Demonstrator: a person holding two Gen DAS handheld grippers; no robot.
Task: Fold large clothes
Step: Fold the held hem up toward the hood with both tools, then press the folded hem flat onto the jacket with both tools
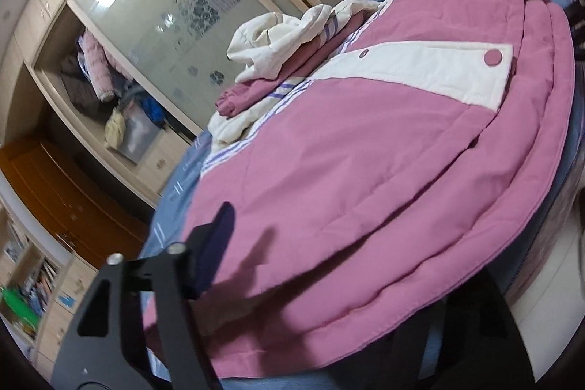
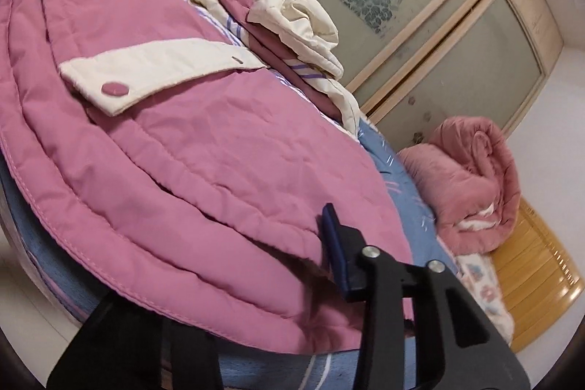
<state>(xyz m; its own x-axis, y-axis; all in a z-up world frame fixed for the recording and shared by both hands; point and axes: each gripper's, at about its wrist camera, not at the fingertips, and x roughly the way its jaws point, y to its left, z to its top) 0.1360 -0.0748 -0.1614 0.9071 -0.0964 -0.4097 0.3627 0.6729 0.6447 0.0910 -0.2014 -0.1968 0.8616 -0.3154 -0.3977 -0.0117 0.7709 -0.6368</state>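
- On the blue striped bed sheet point(image 1: 175, 185) lies the padded pink quilted jacket point(image 1: 329, 152), spread flat with its near hem toward both cameras; cream-white pocket flap with a pink snap button point(image 1: 492, 57) faces up.
- Left gripper point(image 1: 292, 280): one dark-blue padded finger point(image 1: 215, 243) sits on top of the hem at one corner, the other is buried under the fabric, so the jaws read as pinching the jacket edge. Pad contact isn't clearly visible, so treat the grip as probable.
- Right gripper point(image 2: 234, 284): same picture at the other corner, blue finger point(image 2: 334, 243) above the hem, lower one hidden beneath; looks clamped on the jacket.
- Risk: hem is thick and stacked in several layers. A pinch that catches only the top layer would let the lower layers peel off during a lift, leaving a crooked fold.
- Risk: slick padded fabric could slide out of a shallow bite.
- Risk: either lower finger may have caught the sheet too; it would drag up with the jacket.
- Risk: cream and pink crumpled hood and sleeve bundle point(image 1: 278, 42) at the far end would bunch under a fold carried that way.
- Risk: uneven hands skew the fold line.
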